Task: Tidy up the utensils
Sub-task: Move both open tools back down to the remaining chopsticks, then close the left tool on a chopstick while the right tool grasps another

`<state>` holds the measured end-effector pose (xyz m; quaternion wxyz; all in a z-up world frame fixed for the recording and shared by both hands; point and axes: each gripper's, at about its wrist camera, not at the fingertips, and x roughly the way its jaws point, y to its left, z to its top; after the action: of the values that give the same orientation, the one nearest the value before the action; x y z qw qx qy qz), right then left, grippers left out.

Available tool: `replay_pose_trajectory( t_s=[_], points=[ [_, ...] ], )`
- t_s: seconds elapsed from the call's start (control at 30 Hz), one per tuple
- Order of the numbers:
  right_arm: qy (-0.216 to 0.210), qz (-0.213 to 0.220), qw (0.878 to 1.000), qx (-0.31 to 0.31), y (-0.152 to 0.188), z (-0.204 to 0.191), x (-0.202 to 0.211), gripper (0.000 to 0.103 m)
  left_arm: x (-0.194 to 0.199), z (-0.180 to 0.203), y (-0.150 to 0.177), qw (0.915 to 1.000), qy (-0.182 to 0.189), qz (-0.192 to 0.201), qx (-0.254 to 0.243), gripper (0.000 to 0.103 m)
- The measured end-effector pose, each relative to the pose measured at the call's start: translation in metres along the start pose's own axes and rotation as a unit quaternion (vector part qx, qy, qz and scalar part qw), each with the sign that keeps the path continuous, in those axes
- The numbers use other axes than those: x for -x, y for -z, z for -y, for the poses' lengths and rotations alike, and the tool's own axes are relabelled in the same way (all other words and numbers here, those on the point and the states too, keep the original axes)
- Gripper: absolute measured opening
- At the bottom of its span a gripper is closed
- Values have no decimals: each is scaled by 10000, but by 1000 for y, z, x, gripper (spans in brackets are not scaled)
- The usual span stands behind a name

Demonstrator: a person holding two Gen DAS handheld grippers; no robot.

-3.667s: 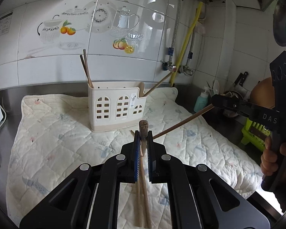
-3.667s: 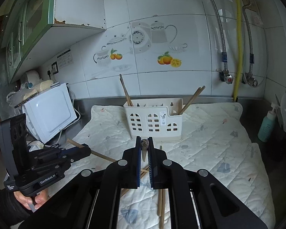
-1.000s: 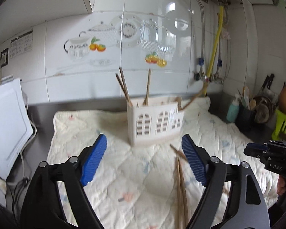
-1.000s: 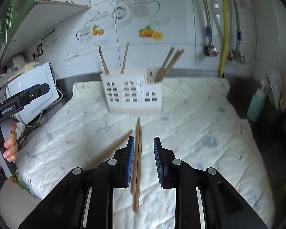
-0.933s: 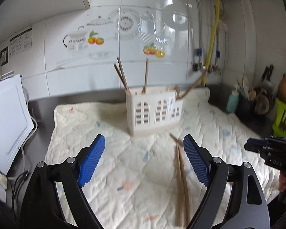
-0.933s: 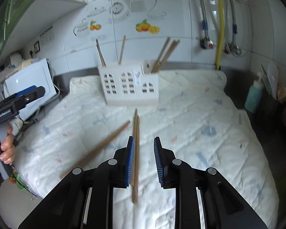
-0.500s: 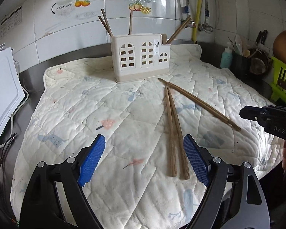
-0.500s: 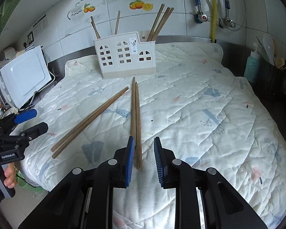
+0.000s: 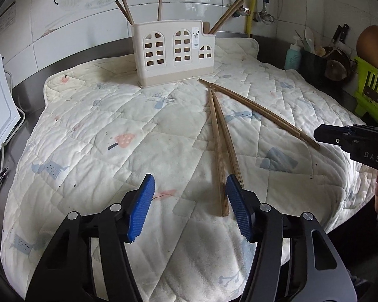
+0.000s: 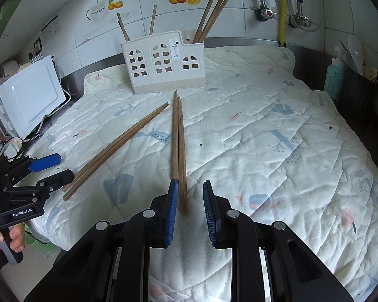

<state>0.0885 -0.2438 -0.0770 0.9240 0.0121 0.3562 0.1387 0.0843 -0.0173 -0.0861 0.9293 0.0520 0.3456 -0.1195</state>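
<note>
A white utensil holder (image 9: 174, 52) (image 10: 163, 65) with several chopsticks upright in it stands at the back of the quilted mat (image 9: 100, 130). Two chopstick pairs lie on the mat. My left gripper (image 9: 189, 206) is low over the mat with its jaws closing. The near ends of one pair (image 9: 221, 151) lie just inside its right pad (image 9: 237, 206), not pinched. My right gripper (image 10: 191, 209) stands narrowly open. The near end of the other pair (image 10: 177, 138) sits between its pads beside the left one, with a gap left. Each gripper shows at the other view's edge.
A white appliance (image 10: 30, 95) stands left of the mat on the steel counter. To the right are a teal bottle (image 9: 292, 55), a dark utensil pot (image 9: 315, 63) and a green rack (image 9: 370, 93). A person's hand (image 10: 12, 239) holds the left gripper's handle.
Both grippers have come down towards the mat and tipped downward. The left jaws have narrowed. The chopstick pairs on the mat have not moved.
</note>
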Motion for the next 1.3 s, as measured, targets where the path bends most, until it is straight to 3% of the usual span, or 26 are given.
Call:
replay_pose_trajectory(
  t_s=[0.37,0.77,1.3],
  points=[
    [-19,-15,10000,14,3,0,-2,19,-2,3,-1,9999,34,-24,-114,52],
    [5,-13,10000,-10,5,1,-3,12,-9,14,2,9994,130,2,-318,16],
    [-174,-29,9998,25,5,-5,-8,12,-12,11,0,9992,389,-42,-101,17]
  ],
)
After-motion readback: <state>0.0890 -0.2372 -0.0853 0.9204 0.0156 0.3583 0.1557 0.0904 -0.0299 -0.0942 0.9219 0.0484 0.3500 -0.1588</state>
